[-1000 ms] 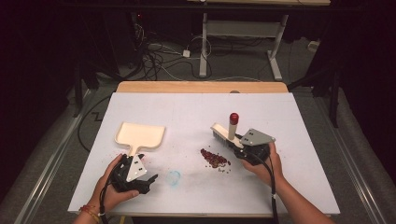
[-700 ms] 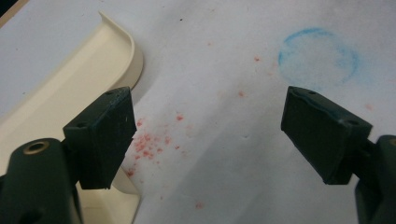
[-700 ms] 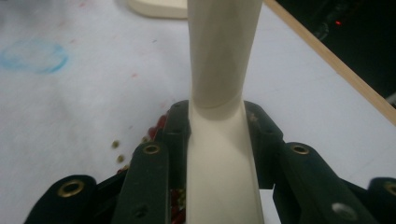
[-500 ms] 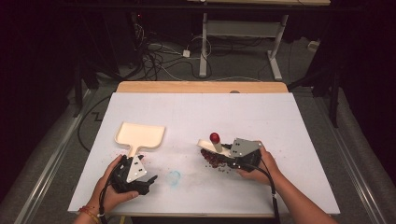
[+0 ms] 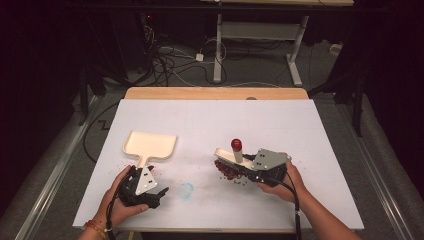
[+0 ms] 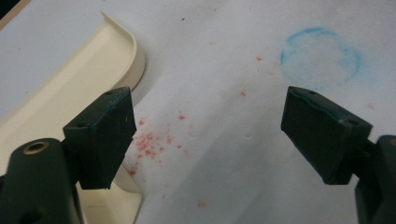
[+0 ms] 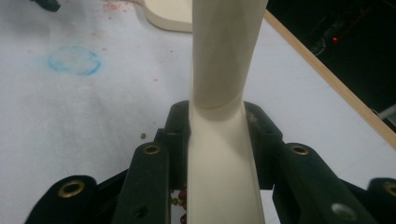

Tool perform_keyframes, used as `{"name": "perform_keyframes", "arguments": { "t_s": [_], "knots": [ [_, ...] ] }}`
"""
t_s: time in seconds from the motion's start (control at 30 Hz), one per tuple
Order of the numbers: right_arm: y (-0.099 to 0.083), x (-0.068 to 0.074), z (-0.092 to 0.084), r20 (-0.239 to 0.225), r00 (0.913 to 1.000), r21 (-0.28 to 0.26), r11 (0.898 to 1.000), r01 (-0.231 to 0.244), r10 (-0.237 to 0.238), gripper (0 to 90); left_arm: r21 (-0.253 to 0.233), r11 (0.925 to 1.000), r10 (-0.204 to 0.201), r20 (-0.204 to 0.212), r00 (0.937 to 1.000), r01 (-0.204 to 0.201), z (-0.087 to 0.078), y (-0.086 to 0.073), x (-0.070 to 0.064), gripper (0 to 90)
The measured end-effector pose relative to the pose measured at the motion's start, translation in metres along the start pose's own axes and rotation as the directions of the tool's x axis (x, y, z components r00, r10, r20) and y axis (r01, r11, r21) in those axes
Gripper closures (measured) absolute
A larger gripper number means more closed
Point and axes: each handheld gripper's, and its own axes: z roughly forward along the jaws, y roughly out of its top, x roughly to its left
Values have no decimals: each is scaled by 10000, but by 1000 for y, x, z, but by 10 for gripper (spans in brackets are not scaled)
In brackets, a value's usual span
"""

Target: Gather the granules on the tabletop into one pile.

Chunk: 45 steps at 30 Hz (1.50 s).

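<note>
Clamping my right tongs (image 5: 239, 165) on the brush (image 5: 230, 158) handle, light, stiff plastic I judged, left tongs (image 6: 205, 135) gaped wide.

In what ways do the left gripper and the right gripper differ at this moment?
The left gripper has its jaws wide apart with nothing between them; the right gripper has its jaws shut on the cream brush handle.
The left gripper lies beside the cream dustpan, at its handle; the right gripper is at the pile of dark red beads.
Both are black and each is held by one hand on the white table.
</note>
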Motion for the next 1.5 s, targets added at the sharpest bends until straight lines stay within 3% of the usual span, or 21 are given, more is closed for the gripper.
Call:
{"name": "perform_keyframes", "arguments": {
  "t_s": [0.1, 0.23, 0.33, 0.5, 0.73, 0.87, 1.0, 1.27, 1.43, 1.5],
  "knots": [
    [-1, 1, -8, 466, 9974, 69, 9985, -544, 541, 675, -31, 10000, 28, -39, 10000, -28, -1, 0, 0, 170],
    [-3, -1, -18, 540, 9956, 165, 9968, -782, 772, 675, -49, 10000, 36, -80, 10000, -36, -3, -1, 1, 170],
    [-3, -2, -27, 408, 9937, -99, 9946, -1036, 1039, 675, -66, 10000, 30, -77, 10000, -31, -3, -1, 1, 170],
    [-11, 1, -46, -27, 9947, -142, 9945, -1033, 1033, 676, -68, 10000, 21, -60, 10000, -21, -2, -1, 0, 170],
    [-36, 8, -70, -137, 9889, 328, 9885, -1473, 1478, 676, -56, 10000, 23, -61, 10000, -23, -2, 0, -1, 170],
    [-45, 11, -83, -16, 9867, 306, 9862, -1625, 1627, 676, -21, 10000, 15, -44, 10000, -15, -2, 0, -2, 170],
    [-50, 13, -94, -185, 9838, 292, 9836, -1778, 1784, 676, 24, 10000, -37, -3, 10000, 37, 0, 0, -1, 171],
    [-53, 22, -85, -715, 9809, 436, 9830, -1783, 1810, 677, 93, 9999, 110, 28, 9999, -110, 1, 2, -3, 170],
    [-45, 21, -65, -442, 9876, 217, 9884, -1500, 1509, 677, 152, 9998, 148, 62, 9999, -149, 3, 3, -4, 171],
    [-42, 17, -56, -338, 9860, 83, 9865, -1634, 1636, 677, 188, 9997, 182, 68, 9998, -184, 4, 3, -4, 171]
  ]
}}
